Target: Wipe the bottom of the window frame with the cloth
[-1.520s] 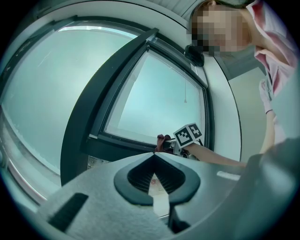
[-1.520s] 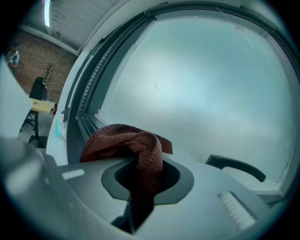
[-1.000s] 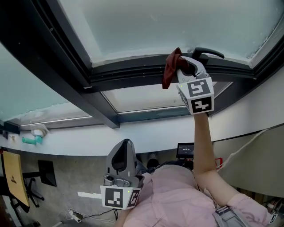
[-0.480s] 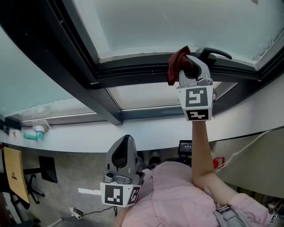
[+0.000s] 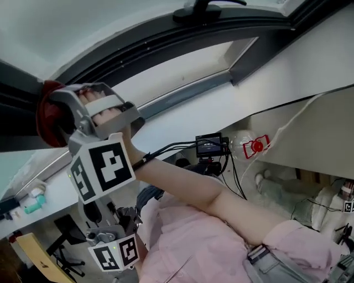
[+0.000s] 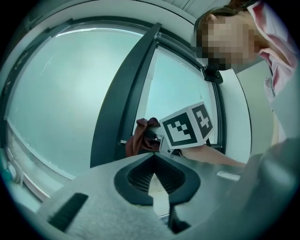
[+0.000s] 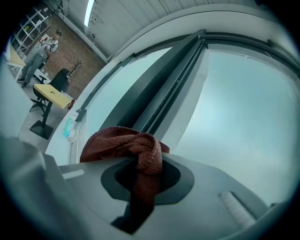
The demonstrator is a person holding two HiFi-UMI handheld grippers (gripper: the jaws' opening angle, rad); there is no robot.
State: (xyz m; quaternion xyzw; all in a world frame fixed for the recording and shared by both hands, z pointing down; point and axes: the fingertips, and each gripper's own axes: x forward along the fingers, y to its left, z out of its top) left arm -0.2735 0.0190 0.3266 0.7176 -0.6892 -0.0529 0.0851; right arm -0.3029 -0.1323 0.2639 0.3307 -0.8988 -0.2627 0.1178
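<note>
A dark red cloth [image 5: 47, 119] is bunched between the jaws of my right gripper [image 5: 58, 105], which is shut on it. It presses against the dark window frame [image 5: 166, 38] at the far left of the head view. In the right gripper view the cloth [image 7: 136, 150] drapes over the right gripper [image 7: 140, 173], with the frame rails [image 7: 159, 93] just beyond. My left gripper [image 5: 98, 215] hangs low near the person's body, shut and holding nothing. From the left gripper [image 6: 152, 180] I see the cloth [image 6: 140, 136] against the frame's upright [image 6: 126, 103].
A black window handle [image 5: 202, 8] sits on the frame at the top. Below the glass runs a white sill [image 5: 182, 119]. A small screen [image 5: 210, 146], cables and a red tag [image 5: 255, 146] lie underneath. A teal object [image 5: 33, 205] lies at the left, by a yellow table [image 5: 38, 260].
My right gripper has carried the cloth leftward along the frame, well away from the handle. The head view has swung and tilted. The left gripper stays low.
</note>
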